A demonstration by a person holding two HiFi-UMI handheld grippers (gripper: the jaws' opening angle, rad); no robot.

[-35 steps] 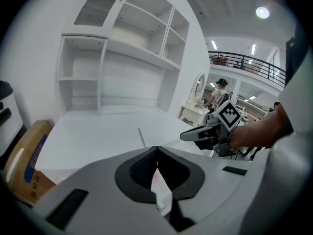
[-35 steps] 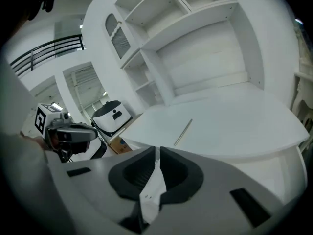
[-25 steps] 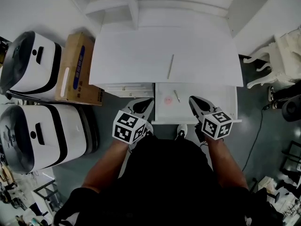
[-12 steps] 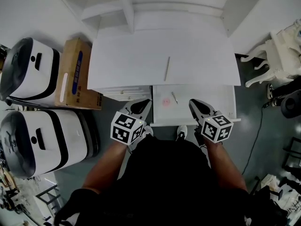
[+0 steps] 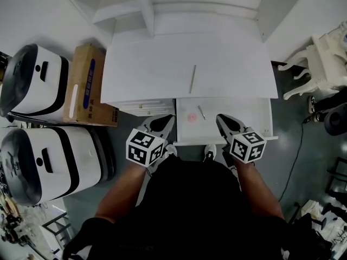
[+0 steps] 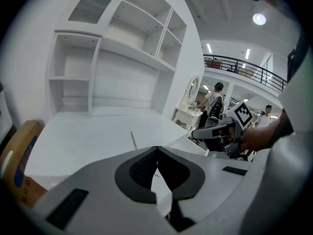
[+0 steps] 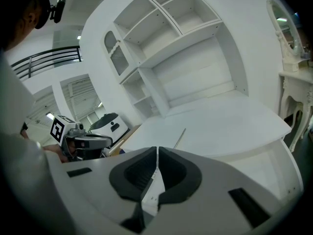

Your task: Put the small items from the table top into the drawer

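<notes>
A thin pale stick (image 5: 192, 79) lies on the white table top (image 5: 146, 64); it also shows as stick (image 6: 133, 140) and stick (image 7: 179, 137). Below the top's right half the drawer (image 5: 255, 118) stands pulled out, holding a small pink item (image 5: 191, 117) and a short pen-like item (image 5: 202, 112). My left gripper (image 5: 165, 119) hovers left of the drawer's front corner, jaws together and empty. My right gripper (image 5: 221, 118) hangs over the drawer's front edge, also shut and empty. In the gripper views, the left gripper (image 6: 156, 149) and right gripper (image 7: 157, 150) each show touching pads.
A cardboard box (image 5: 87, 83) and two white-and-black machines (image 5: 35, 75) (image 5: 49, 156) stand left of the desk. Closed drawers (image 5: 142, 104) sit under the top's left half. Shelves (image 5: 146, 10) rise behind. White ornate furniture (image 5: 320, 58) stands at the right.
The head view shifted slightly between one second ago and now. Both grippers stay shut by the drawer front, drifting a touch toward me.
</notes>
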